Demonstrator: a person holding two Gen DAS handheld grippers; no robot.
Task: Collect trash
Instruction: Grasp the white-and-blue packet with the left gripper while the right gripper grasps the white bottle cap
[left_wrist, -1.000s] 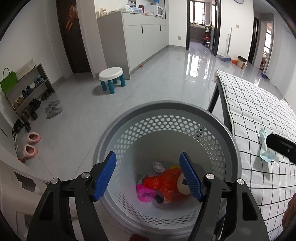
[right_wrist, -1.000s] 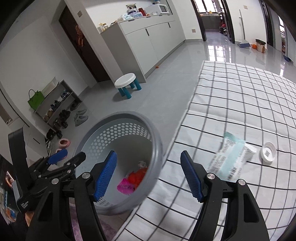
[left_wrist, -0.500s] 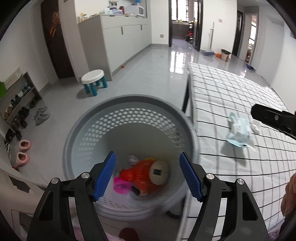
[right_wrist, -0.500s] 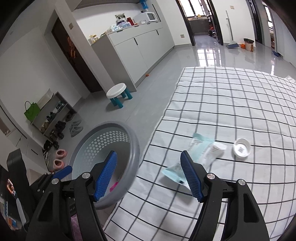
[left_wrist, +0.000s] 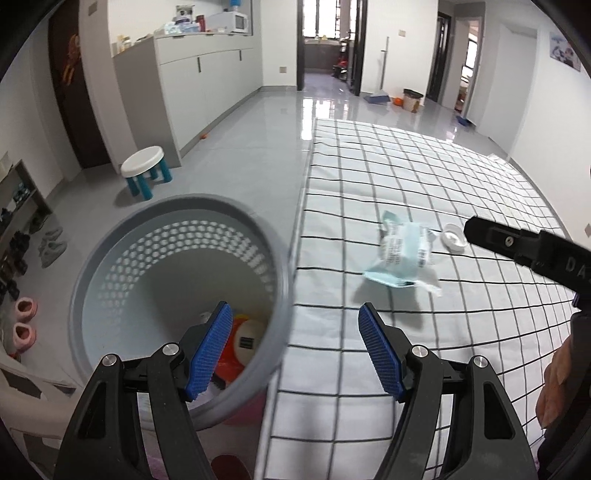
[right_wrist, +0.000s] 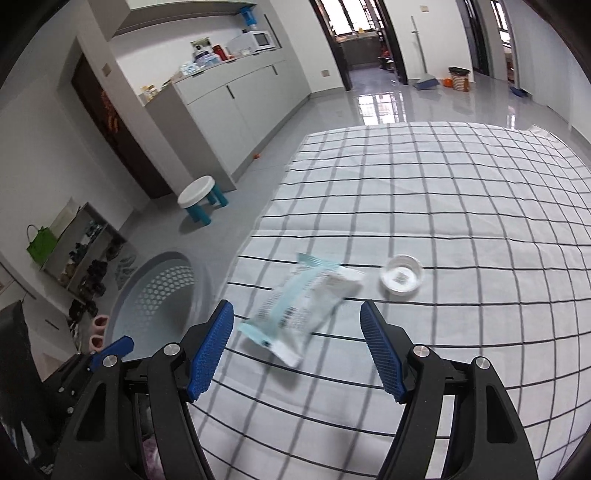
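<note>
Both grippers' jaws stand wide and empty; the basket (left_wrist: 177, 258) rim hides most trash inside, wrapper (right_wrist: 306, 306) blurred.

- The grey basket (left_wrist: 177, 258) hides most of its contents behind its near wall; only an orange piece and a white round lid (left_wrist: 249, 334) show past the rim.
- In the right wrist view the teal-and-white wrapper (right_wrist: 306, 299) beside the basket is motion-blurred, its print unreadable.
- The label inside the small white cap (right_wrist: 402, 278) past the wrapper is too small to read.

Left tongs (left_wrist: 295, 350) and right tongs (right_wrist: 295, 349), both agape, empty, angled downward.
</note>
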